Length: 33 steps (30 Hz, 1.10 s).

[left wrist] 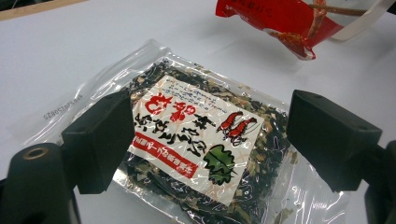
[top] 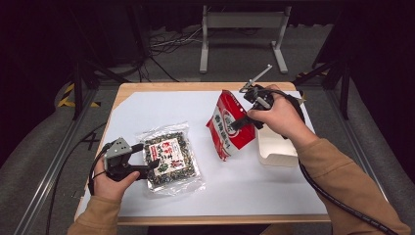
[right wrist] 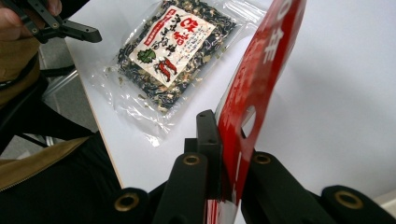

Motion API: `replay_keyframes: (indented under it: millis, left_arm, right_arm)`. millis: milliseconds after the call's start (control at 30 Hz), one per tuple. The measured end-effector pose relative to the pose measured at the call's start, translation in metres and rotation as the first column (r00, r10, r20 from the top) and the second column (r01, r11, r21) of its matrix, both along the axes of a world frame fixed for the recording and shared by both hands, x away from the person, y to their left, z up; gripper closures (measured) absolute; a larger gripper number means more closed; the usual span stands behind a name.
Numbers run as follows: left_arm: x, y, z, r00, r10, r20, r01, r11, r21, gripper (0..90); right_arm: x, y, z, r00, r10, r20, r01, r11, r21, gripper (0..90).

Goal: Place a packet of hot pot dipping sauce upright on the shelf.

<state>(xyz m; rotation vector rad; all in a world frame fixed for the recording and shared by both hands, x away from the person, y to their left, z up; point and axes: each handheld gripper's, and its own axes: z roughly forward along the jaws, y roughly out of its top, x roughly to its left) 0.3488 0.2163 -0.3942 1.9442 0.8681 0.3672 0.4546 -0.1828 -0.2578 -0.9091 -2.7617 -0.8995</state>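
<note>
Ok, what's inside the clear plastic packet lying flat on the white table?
The clear plastic packet holds dark dried flakes with pale bits mixed in. Its white label with red and black print covers the middle, so the contents beneath it are hidden.

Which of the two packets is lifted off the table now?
The red packet: the right gripper is shut on it and holds it up. The clear seaweed packet lies flat on the table.

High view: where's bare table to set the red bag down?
Free: the far-left white surface beyond the seaweed packet, and the near strip between that packet and the white box. Crowded: the right side, where the right claw holds the red bag beside the box.
</note>
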Motion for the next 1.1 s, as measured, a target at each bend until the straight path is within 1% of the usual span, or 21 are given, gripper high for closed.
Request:
replay_keyframes:
  millis: [33,100,133,200,367,500,667,833,933,1100]
  left_arm:
    - [0.0,0.0,0.0,1.0,0.001,-0.003,-0.001,1.0,-0.001,15.9]
    - [0.0,0.0,0.0,1.0,0.004,-0.003,-0.004,1.0,-0.003,16.0]
    - [0.0,0.0,0.0,1.0,0.004,-0.003,-0.004,1.0,-0.003,15.9]
    - [-0.001,0.001,0.0,1.0,0.005,-0.003,-0.005,1.0,-0.004,15.9]
    - [-0.001,0.001,0.0,1.0,0.005,-0.003,-0.005,1.0,-0.004,15.9]
    - [0.0,0.0,0.0,1.0,0.004,-0.003,-0.004,1.0,0.0,15.9]
    - [0.0,0.0,0.0,1.0,0.002,-0.002,-0.002,1.0,0.003,15.9]
    - [0.0,0.0,-0.001,1.0,0.004,-0.002,-0.004,1.0,0.004,15.9]
    - [0.0,0.0,-0.001,1.0,0.005,-0.003,-0.005,1.0,0.001,15.9]
    - [0.0,0.001,-0.001,1.0,0.008,-0.005,-0.008,1.0,0.0,15.9]
  right_arm:
    - [0.0,0.0,0.002,1.0,0.0,0.006,0.0,1.0,-0.003,88.7]
    - [0.0,-0.002,0.004,0.9996,0.018,0.022,-0.017,0.9997,-0.019,88.7]
    - [0.0,-0.002,0.004,0.9996,0.018,0.022,-0.017,0.9997,-0.019,88.7]
    - [0.0,-0.004,0.007,0.9985,0.032,0.045,-0.03,0.9989,-0.035,88.7]
    - [-0.001,-0.009,0.011,0.9925,0.068,0.101,-0.061,0.9953,-0.076,88.7]
    - [-0.001,-0.015,0.015,0.9874,0.084,0.134,-0.073,0.9936,-0.086,88.7]
    - [-0.002,-0.024,0.022,0.9839,0.097,0.15,-0.085,0.9926,-0.087,88.7]
    - [-0.003,-0.032,0.03,0.9773,0.118,0.176,-0.099,0.9888,-0.112,88.7]
    - [-0.003,-0.037,0.035,0.9765,0.112,0.184,-0.093,0.9897,-0.109,88.7]
    - [-0.003,-0.046,0.044,0.9757,0.097,0.197,-0.074,0.9902,-0.118,88.7]
